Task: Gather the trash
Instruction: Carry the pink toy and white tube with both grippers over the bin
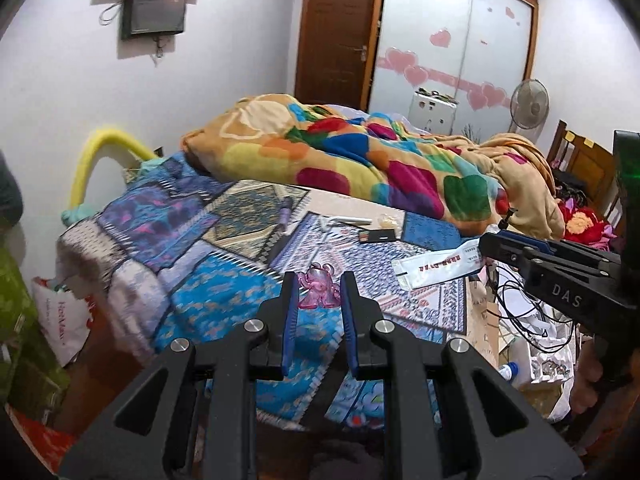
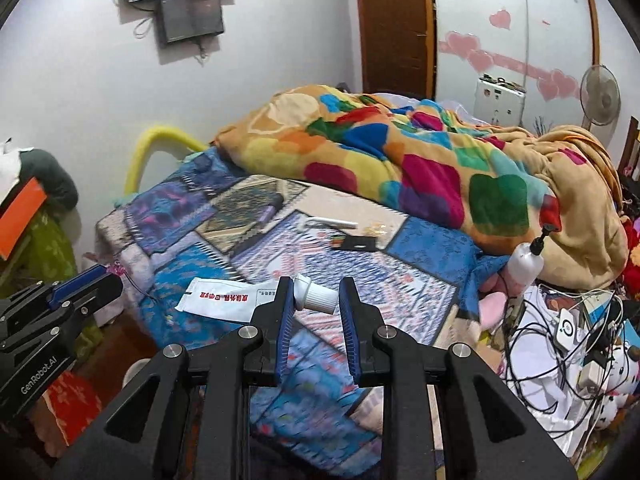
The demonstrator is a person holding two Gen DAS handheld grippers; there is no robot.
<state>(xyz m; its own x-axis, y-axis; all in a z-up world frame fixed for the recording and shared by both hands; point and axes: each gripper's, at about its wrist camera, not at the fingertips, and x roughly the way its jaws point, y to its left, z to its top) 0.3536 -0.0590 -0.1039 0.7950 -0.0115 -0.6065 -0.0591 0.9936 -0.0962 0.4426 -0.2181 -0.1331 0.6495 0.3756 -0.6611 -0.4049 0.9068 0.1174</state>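
My left gripper (image 1: 319,282) is shut on a small pink see-through bear figure (image 1: 320,291), held in the air over the patchwork bedspread (image 1: 224,300). In the right wrist view the left gripper (image 2: 105,276) shows at the left edge with the pink figure (image 2: 117,268) at its tip. My right gripper (image 2: 315,286) is shut on the ribbed cap end of a flattened white tube (image 2: 224,300) with red print. The tube sticks out to the left. From the left wrist view, the right gripper (image 1: 490,242) carries the white tube (image 1: 436,266) above the bed's corner.
On the bed lie a white stick (image 2: 332,223), a black card (image 2: 358,243), a crumpled clear wrapper (image 2: 376,229) and a purple pen (image 1: 286,210). A colourful blanket (image 1: 360,152) is heaped behind them. Cables and a white pump bottle (image 2: 524,262) crowd the right side.
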